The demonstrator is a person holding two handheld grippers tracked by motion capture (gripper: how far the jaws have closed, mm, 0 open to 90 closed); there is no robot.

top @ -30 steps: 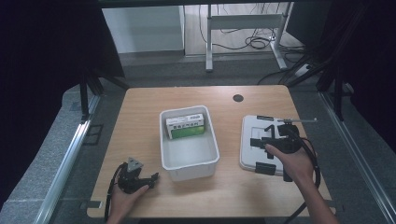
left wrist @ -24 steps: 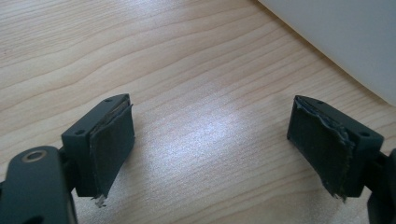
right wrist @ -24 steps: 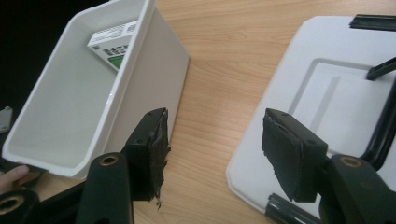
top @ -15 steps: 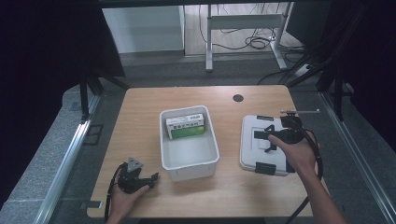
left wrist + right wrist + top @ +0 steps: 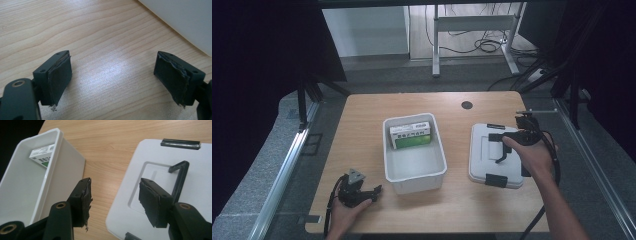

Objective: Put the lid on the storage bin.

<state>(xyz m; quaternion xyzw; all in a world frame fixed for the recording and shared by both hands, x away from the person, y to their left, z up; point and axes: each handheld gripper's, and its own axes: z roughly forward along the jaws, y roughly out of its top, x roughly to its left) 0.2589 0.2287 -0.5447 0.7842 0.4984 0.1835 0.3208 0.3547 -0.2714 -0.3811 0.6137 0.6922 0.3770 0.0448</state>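
The right tongs (image 5: 504, 145), jaws apart, have moved from the lid's near edge to hover over the raised black handle (image 5: 178, 176) of the white lid (image 5: 484, 155); the left tongs (image 5: 374, 191), jaws wide apart, stay low at the wooden table's (image 5: 362, 125) near-left corner. Grey floor and cables lie beyond. A green-and-white box (image 5: 410, 135) rests at the far end of the white bin (image 5: 414, 172).
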